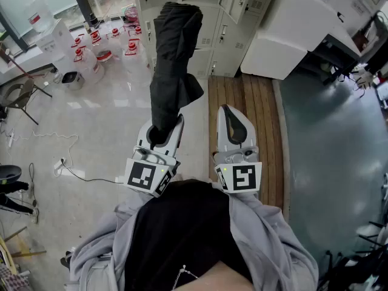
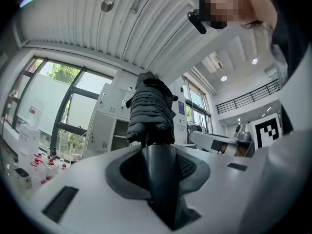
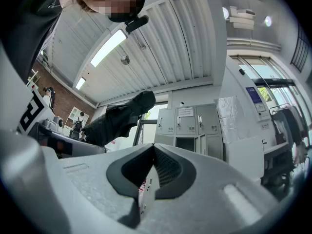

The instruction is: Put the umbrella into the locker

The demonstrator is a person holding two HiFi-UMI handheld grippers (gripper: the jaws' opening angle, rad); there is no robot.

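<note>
Umbrella (image 1: 174, 59) pinched in left gripper (image 1: 167, 129) jaws; right gripper (image 1: 229, 117) jaws pressed together; lockers (image 1: 227, 41) ahead, water jugs (image 1: 91, 62) left.

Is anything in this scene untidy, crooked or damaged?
Slightly. The black umbrella, clamped at its lower end in the left gripper, is loosely furled: a fabric flap sticks out sideways. A white extension cable trails across the floor. No damage shows.
</note>
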